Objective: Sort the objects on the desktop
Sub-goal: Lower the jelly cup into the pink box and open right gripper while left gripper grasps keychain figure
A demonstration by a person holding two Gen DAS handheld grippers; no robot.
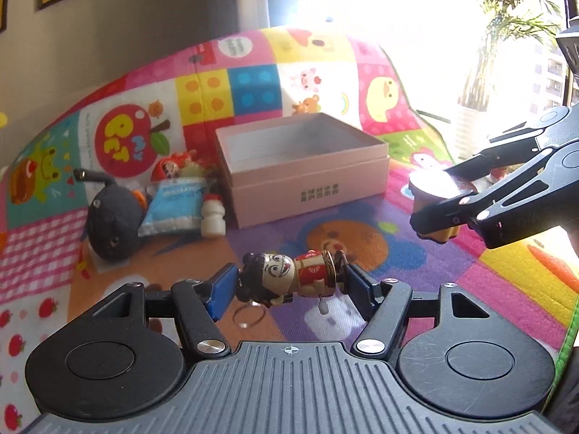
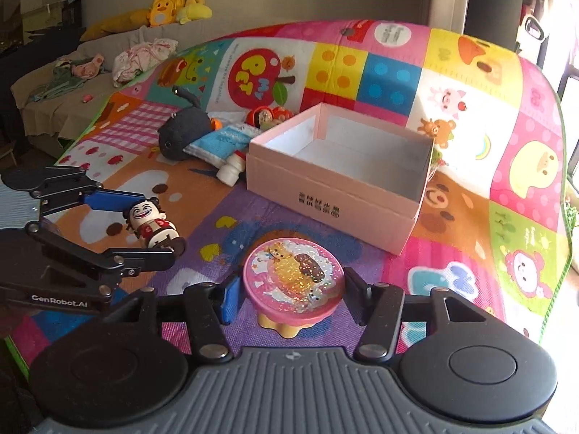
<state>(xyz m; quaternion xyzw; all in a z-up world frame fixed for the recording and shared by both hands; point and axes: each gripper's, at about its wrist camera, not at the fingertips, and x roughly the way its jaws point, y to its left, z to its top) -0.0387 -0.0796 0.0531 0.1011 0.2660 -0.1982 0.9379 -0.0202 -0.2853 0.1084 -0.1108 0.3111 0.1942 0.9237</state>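
Pink box sits empty on the mat, awaiting 2 toys

Left gripper pinches the figurine sideways; right gripper clamps the round pink toy; both lifted, probably for dropping in.

Window glare is washing out the far mat edge, the pink box print is staying too small to read, and the red toy is hiding behind the blue packet.
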